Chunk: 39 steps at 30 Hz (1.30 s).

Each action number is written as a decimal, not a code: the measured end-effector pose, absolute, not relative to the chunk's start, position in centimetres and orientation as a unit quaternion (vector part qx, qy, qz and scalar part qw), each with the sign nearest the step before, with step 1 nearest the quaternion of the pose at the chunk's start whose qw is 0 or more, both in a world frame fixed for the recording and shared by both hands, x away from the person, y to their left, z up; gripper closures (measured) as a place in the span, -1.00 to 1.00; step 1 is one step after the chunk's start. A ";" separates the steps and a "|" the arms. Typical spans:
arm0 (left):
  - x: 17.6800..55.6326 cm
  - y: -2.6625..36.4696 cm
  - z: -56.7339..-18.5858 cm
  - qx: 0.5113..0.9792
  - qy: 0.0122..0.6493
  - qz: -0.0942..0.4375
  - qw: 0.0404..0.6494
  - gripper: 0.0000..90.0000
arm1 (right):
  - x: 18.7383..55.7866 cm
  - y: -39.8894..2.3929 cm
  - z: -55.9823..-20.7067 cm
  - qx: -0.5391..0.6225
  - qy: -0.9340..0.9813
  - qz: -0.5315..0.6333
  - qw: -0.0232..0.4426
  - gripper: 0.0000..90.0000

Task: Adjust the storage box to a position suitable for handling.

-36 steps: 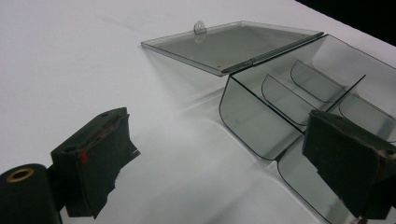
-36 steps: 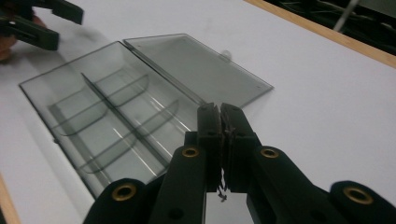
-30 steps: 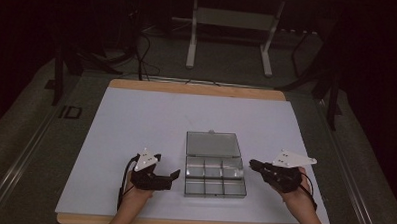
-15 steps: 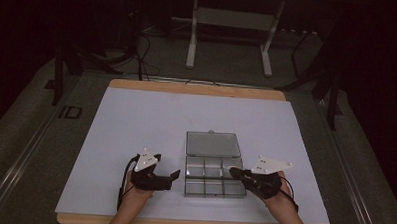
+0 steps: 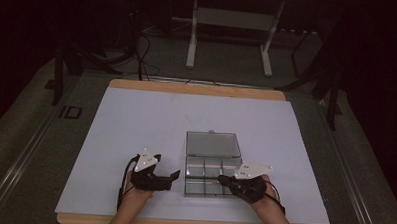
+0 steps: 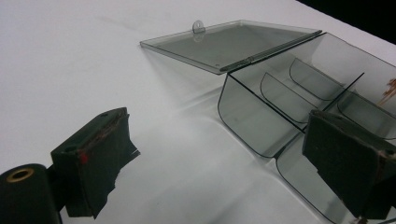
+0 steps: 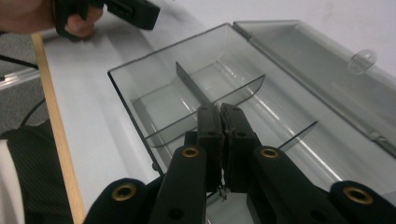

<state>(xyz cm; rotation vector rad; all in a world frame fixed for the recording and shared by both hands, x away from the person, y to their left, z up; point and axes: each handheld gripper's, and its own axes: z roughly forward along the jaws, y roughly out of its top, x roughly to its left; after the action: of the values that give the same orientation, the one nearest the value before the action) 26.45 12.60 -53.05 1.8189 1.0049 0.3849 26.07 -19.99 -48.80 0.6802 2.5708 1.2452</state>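
High view: clear compartment box (image 5: 206, 175) near the front edge of the white surface (image 5: 136, 125), lid (image 5: 213, 143) folded flat toward the far side. Left claw (image 5: 176, 175) just left of the box, resting low on the surface, jaws spread wide with nothing between them. Right claw (image 5: 221, 180) reaching in from the right over the box's near row of compartments, jaws pressed together.

Left gripper view: spread black pads (image 6: 95, 158) framing bare surface and the box's curved left wall (image 6: 252, 121) — dividers visible through the tinted plastic, lid tab (image 6: 199, 26) at the far edge.

Right gripper view: jaws shut tight above a compartment (image 7: 196, 100) of the box, a thin wiry scrap (image 7: 223, 192) showing between the pads low down — too small to identify. Other hand and its gripper (image 7: 107, 11) beyond the box, by the wooden edge (image 7: 53, 121) of the surface.
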 end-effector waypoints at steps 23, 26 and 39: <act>26.4 12.5 -53.2 0.752 0.412 0.159 0.489 -0.81 | 26.7 -19.5 -50.9 0.243 0.880 0.397 0.096 0.85; 26.4 12.4 -53.2 0.752 0.412 0.159 0.489 -0.81 | 26.7 -19.6 -50.7 0.244 0.878 0.400 0.099 0.81; 26.4 12.4 -53.1 0.750 0.411 0.158 0.493 -0.81 | 26.9 -21.8 -49.3 0.263 0.861 0.419 0.124 0.68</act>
<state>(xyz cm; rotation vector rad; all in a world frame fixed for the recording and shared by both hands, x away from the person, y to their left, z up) 26.39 12.43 -53.08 1.8199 0.9967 0.3822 26.87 -21.77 -49.28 0.7659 2.5090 1.2203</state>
